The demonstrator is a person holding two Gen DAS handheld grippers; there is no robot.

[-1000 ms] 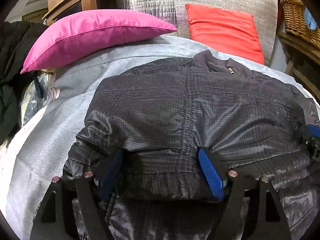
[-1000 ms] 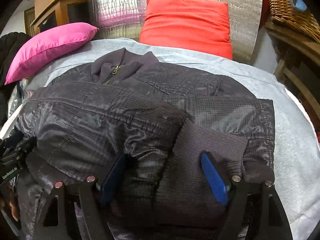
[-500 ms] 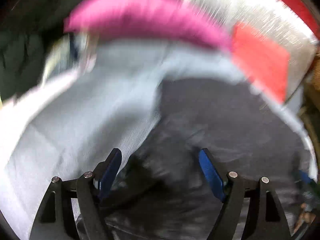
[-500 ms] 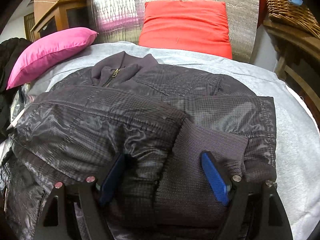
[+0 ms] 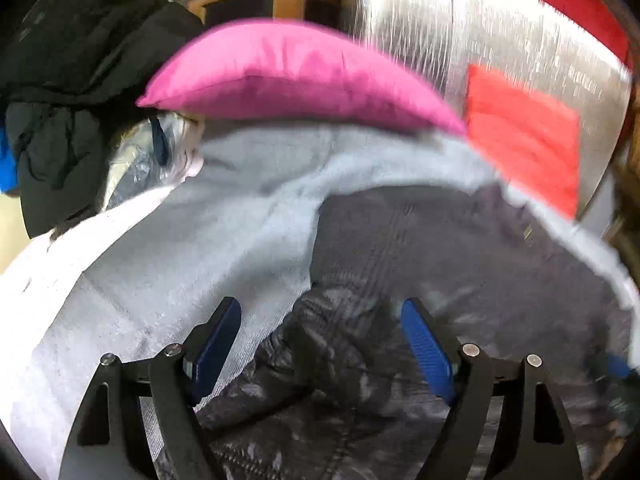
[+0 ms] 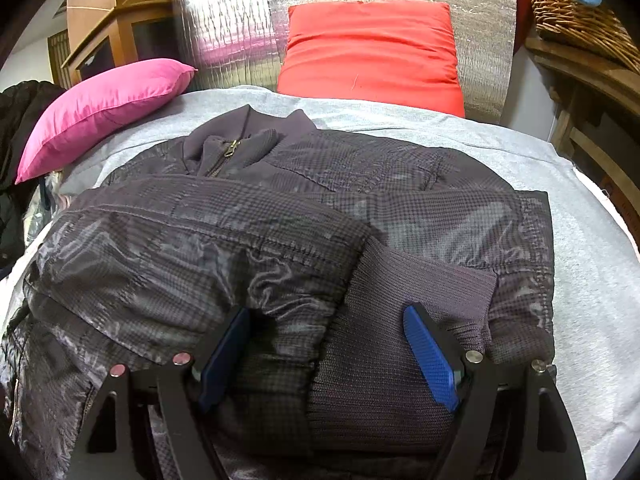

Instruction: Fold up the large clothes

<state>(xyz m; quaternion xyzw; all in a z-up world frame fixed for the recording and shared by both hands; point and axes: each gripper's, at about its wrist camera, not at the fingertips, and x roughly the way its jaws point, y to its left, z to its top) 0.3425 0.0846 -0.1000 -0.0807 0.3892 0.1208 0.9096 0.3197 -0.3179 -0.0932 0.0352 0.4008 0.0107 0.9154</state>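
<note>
Two tools frame the scene, one per wrist view, and both stand with their blue pads spread wide and clamped on nothing. The left tool [image 5: 322, 344] hangs over the edge where the dark checked jacket [image 6: 280, 216] meets the grey bed cover [image 6: 580, 248]: its left pad is over bare cover, its right pad over jacket cloth, and the view is smeared with motion blur. Whether either pad touches the cloth I cannot tell. The right tool [image 6: 328, 350] sits low over the jacket's folded-over sleeve, with the ribbed knit cuff [image 6: 400, 320] lying between its parted pads, pads not pressing it.

The jacket lies in the middle of the bed, collar and zip [image 6: 228, 152] toward the upper centre of the right view, one sleeve folded across the body. Its right edge runs straight down the right of that frame, and beyond it a broad strip of bare cover stays free out to the bed's edge. In the left view the lower left is open grey cover too, sloping off to a pale edge.

Room closes in at the top: a pink cushion [image 5: 296, 76] at upper left and a red cushion [image 6: 372, 48] at upper centre rest against silver foil sheeting [image 6: 240, 24]. Dark clothing [image 5: 76, 92] heaps beyond the bed's left edge; a wicker basket [image 6: 568, 4] and wooden shelving crowd the upper right.
</note>
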